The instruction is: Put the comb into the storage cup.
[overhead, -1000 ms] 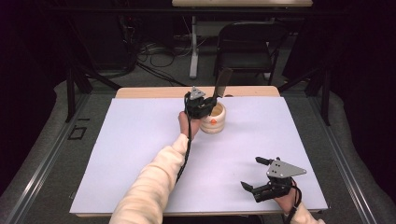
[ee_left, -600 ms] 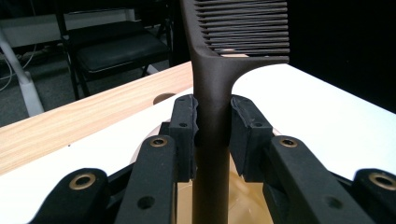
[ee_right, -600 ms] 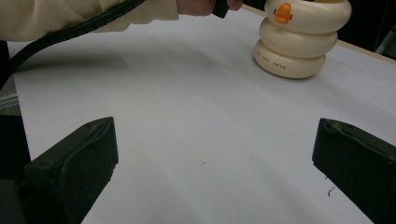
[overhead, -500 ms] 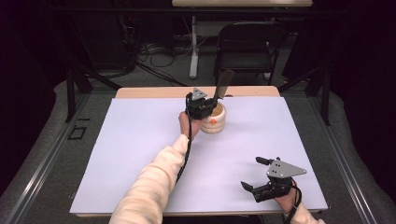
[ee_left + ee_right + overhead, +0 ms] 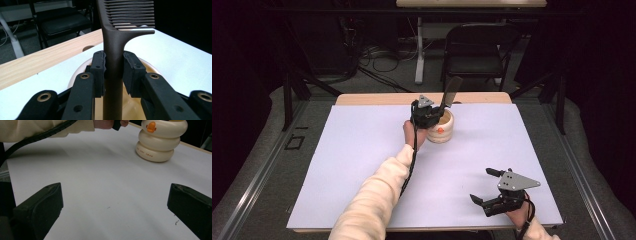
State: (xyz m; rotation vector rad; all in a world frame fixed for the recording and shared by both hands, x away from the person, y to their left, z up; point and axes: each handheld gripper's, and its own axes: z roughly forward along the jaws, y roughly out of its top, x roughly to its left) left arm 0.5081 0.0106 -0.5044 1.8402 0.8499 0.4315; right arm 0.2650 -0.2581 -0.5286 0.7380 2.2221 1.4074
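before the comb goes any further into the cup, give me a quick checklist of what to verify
1. Left gripper clamped on the comb handle, pads on both sides: ok.
2. Comb upright, teeth at the top: ok.
3. Comb handle over the cup opening: ok, the cream rim shows behind the pads.
4. Whether the handle's tip touches the cup's bottom: cannot tell, it is hidden.
5. Cup standing upright on the white table: ok.
6. Right gripper open and apart from the cup, near the table's front edge: ok.
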